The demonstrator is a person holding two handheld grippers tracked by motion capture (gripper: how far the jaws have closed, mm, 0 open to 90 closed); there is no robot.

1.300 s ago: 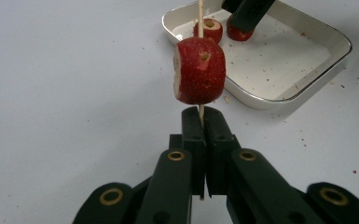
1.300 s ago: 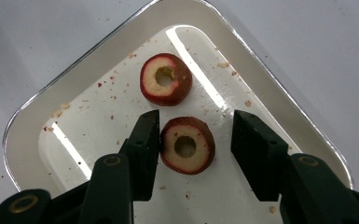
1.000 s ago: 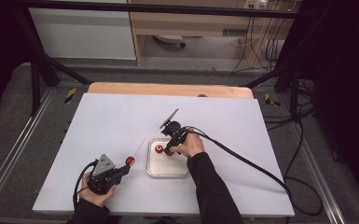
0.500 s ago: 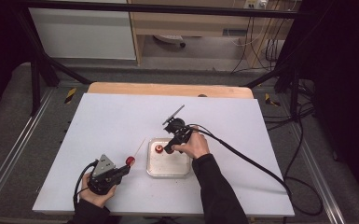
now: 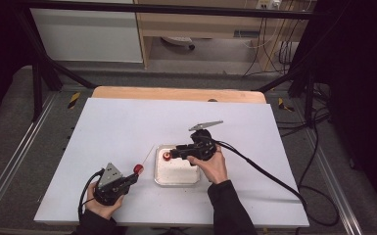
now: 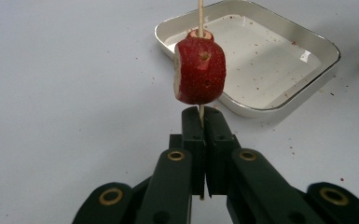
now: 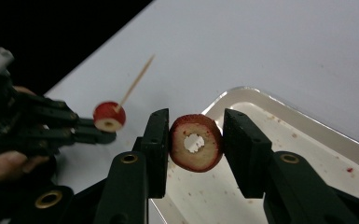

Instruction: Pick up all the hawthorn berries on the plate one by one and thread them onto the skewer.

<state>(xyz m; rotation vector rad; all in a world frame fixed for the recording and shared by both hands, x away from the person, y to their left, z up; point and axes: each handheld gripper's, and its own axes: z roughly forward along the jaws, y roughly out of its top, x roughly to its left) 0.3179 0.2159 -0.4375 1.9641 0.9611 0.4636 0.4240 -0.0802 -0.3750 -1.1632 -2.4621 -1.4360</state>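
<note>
The strawberry slice (image 7: pixel 196 142), a cored ring of red fruit, sits pinched between the jaws of the right gripper (image 7: pixel 196 140) at the centre of the right gripper view, over the near corner of the white tray (image 7: pixel 303 140). In the high view that slice (image 5: pixel 167 156) now shows at the tray's upper left corner, and the right gripper (image 5: pixel 174 152) has swung since a second ago: then its jaws pointed down toward the tray, now they lie level and aim left, toward the other hand. By my reading the slice has been lifted out and turned so its hole faces the skewer. That skewer (image 6: pixel 200 9) runs up from the left gripper (image 6: pixel 204 123), whose jaws are pressed together on its lower end; a first strawberry piece (image 6: pixel 199 70) is already threaded just above the jaws, in the upper middle of the left gripper view. In the high view the left gripper (image 5: pixel 129 178) stands where it was, lower left on the white table (image 5: pixel 127 122), its skewer tip slanting up and right toward the tray (image 5: pixel 176 178). Threading looks next.
</note>
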